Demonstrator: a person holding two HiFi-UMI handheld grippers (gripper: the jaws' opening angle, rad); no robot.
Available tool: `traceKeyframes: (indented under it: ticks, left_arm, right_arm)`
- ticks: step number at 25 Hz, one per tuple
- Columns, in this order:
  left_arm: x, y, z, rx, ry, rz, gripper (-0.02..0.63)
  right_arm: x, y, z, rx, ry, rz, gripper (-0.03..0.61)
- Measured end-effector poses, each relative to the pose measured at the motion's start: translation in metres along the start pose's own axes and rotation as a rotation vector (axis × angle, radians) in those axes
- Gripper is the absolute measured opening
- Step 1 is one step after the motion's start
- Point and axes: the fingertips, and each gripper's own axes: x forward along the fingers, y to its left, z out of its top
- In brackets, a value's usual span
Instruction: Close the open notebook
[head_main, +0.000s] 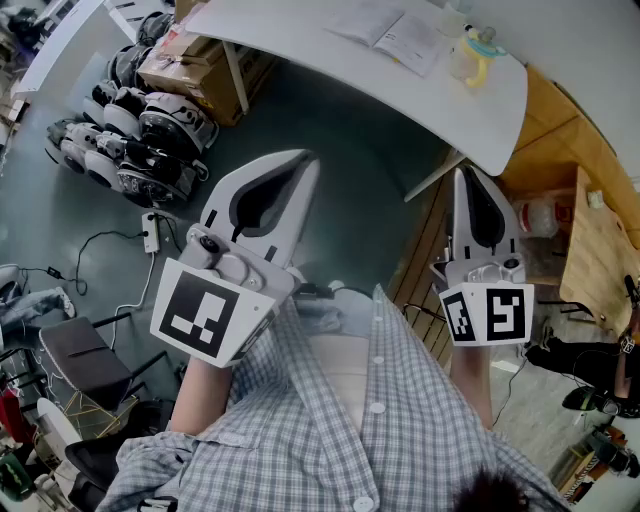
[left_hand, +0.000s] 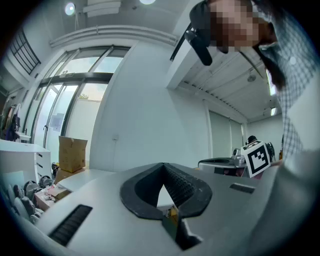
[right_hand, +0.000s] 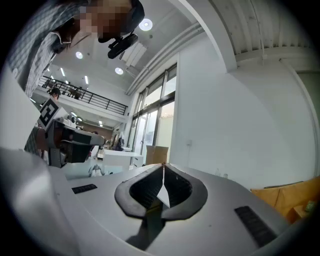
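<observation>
The open notebook (head_main: 392, 34) lies flat on the white table (head_main: 330, 70) at the top of the head view, its pages facing up. Both grippers are held close to the person's body, well short of the table. My left gripper (head_main: 308, 162) is shut with nothing between its jaws; its tips (left_hand: 164, 165) meet in the left gripper view. My right gripper (head_main: 463, 174) is also shut and empty, its jaws meeting at a point (right_hand: 163, 165). Both gripper views look out level at a white wall and windows, and neither shows the notebook.
A yellow and teal bottle (head_main: 474, 52) stands on the table right of the notebook. Cardboard boxes (head_main: 195, 65) and black-and-white gear (head_main: 130, 140) sit on the floor at left, with a power strip (head_main: 152, 232) and a chair (head_main: 85, 365). Wooden boards (head_main: 598, 230) lie at right.
</observation>
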Motion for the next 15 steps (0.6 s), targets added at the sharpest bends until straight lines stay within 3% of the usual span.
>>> traceKeyframes:
  ticks: [4,15]
  left_arm:
    - [-0.001,-0.006,-0.018,-0.012,0.120,-0.007,0.006]
    - [0.023,-0.046,-0.023,-0.020,0.135,-0.204,0.006]
  right_arm:
    - [0.001,0.001,-0.001,-0.001,0.003,-0.005,0.023]
    - [0.013,0.005,-0.003,0.003,0.016,-0.019,0.023]
